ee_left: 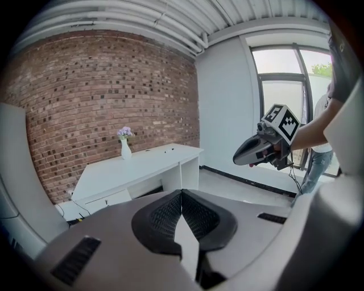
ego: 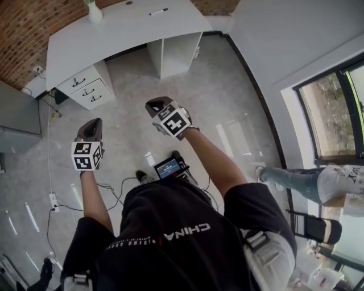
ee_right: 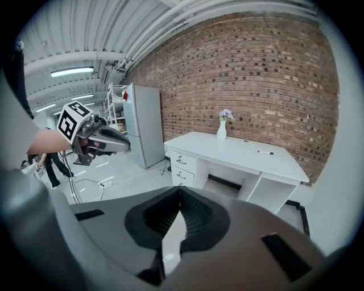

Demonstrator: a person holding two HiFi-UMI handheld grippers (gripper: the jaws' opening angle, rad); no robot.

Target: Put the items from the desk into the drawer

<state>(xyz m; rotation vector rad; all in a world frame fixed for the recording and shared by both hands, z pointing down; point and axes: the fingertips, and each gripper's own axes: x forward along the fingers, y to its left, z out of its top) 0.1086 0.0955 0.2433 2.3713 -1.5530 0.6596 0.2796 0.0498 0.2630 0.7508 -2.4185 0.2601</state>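
1. Brick-backed, the white tabletop [ego: 125, 31] is seen well ahead.
2. A marker [ego: 158, 11] is laid lengthwise near its right end, drawers [ego: 85, 88] under the left.
3. Left claw [ee_left: 182, 196] and right claw [ee_right: 180, 193] are pressed together, empty; the right is judged nearer.

"CHINA" in white letters, upside down, on the person's black shirt [ego: 170, 219], smaller print beside it unreadable
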